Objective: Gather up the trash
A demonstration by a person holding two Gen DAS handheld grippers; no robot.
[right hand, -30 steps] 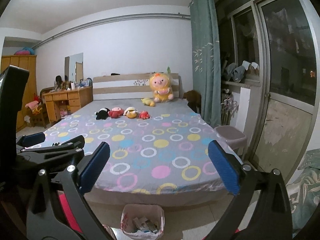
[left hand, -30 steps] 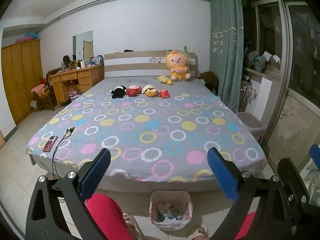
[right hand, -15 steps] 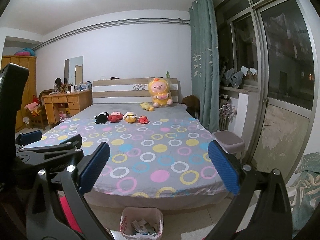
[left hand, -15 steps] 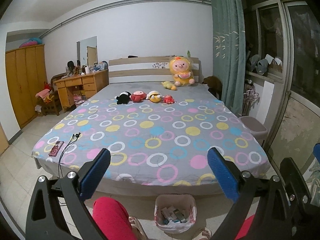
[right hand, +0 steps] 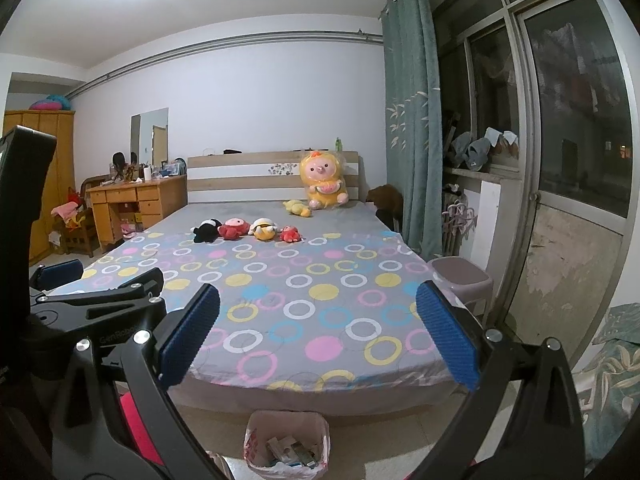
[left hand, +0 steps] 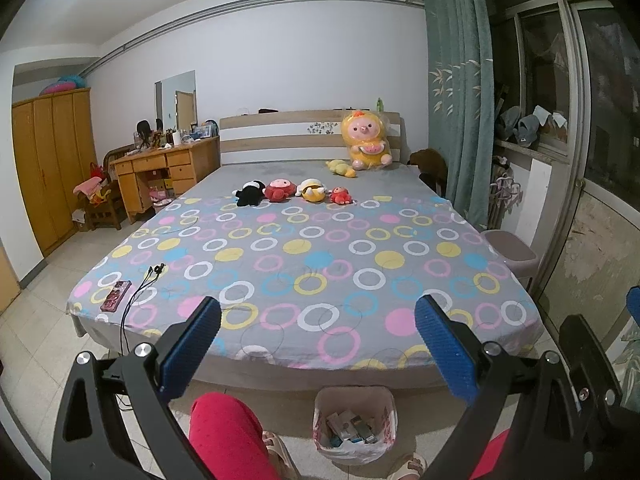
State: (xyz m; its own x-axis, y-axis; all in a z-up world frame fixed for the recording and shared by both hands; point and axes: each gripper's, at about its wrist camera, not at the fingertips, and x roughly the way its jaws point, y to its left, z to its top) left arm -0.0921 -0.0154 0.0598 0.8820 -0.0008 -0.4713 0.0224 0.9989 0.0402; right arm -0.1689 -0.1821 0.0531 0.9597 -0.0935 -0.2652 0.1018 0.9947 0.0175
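Trash in this room already sits mostly in the bin (left hand: 355, 420), a small basket lined with a white plastic bag (right hand: 256, 440) on the floor at the near foot of the bed (left hand: 312, 256), between your sandalled feet; it holds what look like flattened cartons and wrappers, though the pieces are too small to name. You are holding nothing. Your left gripper (left hand: 318, 344) has its blue-padded fingers (left hand: 188, 354) spread wide and released, empty, and your right gripper (right hand: 318, 344) has its fingers (right hand: 446, 338) parted just as wide, also empty. Both point level across the bed toward the headboard at the far end, side by side, with the left one showing at the left edge of the right wrist view. Neither is angled down at the bin or reaching for anything. On the bedspread I see no obvious litter: a row of small plush toys (left hand: 294, 192) far up the bed, a large yellow plush (left hand: 366, 144) against the headboard, and near the left edge a phone (left hand: 116, 290) with earphones (left hand: 146, 282) trailing over the side, none of which reads as trash. My judgement is that the collecting is largely done, or that whatever remains lies on the floor or the far tabletop (left hand: 164, 152), out of clear view. You would need to look lower or turn to find more.
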